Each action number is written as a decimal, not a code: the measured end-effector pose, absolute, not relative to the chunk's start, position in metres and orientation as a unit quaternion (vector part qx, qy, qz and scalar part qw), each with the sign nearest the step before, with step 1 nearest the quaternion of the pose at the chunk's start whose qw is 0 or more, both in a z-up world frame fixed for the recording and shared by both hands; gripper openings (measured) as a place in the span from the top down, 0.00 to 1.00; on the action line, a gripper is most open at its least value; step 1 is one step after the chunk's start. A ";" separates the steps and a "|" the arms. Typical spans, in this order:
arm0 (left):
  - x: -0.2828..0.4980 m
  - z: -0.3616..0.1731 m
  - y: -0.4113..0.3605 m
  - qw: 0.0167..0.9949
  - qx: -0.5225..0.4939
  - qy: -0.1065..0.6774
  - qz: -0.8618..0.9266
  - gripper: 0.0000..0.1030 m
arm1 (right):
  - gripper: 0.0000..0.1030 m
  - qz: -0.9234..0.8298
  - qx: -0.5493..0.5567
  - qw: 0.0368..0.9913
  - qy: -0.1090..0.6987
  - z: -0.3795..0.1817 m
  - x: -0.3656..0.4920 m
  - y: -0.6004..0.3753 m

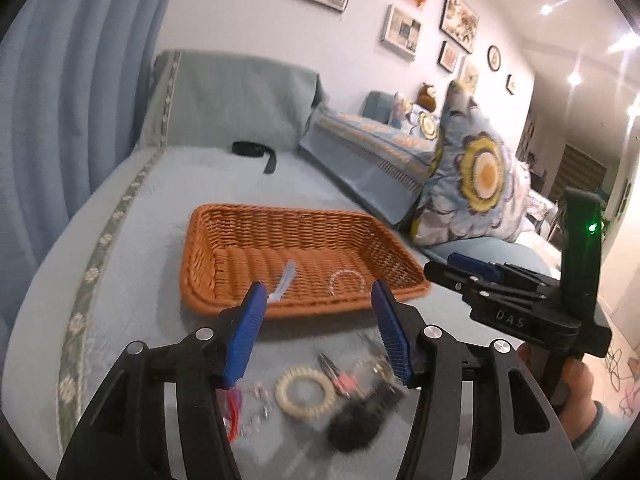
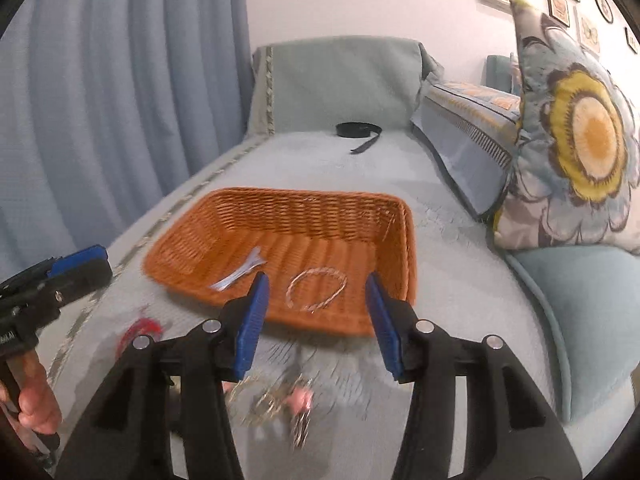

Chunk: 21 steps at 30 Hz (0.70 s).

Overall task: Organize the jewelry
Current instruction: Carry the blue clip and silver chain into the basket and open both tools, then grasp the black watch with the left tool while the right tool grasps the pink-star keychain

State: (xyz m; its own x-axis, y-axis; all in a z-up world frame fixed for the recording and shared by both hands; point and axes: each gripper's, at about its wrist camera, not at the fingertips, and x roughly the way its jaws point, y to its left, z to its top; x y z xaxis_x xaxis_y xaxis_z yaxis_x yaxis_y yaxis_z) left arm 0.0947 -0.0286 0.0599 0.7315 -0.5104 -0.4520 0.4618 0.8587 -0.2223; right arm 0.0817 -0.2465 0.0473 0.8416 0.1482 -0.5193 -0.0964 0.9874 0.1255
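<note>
My left gripper [image 1: 318,300] hangs wide open and empty above a blurred clutter of a red string piece [image 1: 234,404], a cream spiral hair tie [image 1: 306,390] and a black fuzzy piece [image 1: 352,426]. Beyond, the orange woven rectangular basket [image 1: 240,220] holds a silver bangle [image 1: 347,282]. My right gripper [image 2: 316,292] is equally spread, holding nothing.

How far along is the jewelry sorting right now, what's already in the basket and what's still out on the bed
Done: a silver bracelet and a pale hair clip already lie in the wicker basket. In hand: nothing; the left gripper and right gripper are both open and empty. Left: the pile on the bedspread, including a cream spiral hair tie, a black fuzzy piece, a red item and blurred small jewelry.
</note>
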 end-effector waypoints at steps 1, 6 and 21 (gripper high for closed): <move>0.084 0.061 -0.027 0.930 -0.044 0.252 -0.263 0.48 | 0.55 0.061 0.044 0.959 0.273 0.047 0.076 -0.244; 0.044 0.055 -0.020 0.932 -0.033 0.247 -0.262 0.48 | 0.55 0.067 0.061 0.956 0.281 0.029 0.044 -0.241; 0.050 -0.023 -0.044 0.910 0.009 0.318 -0.265 0.49 | 0.73 0.055 0.065 0.923 0.376 -0.040 0.059 -0.240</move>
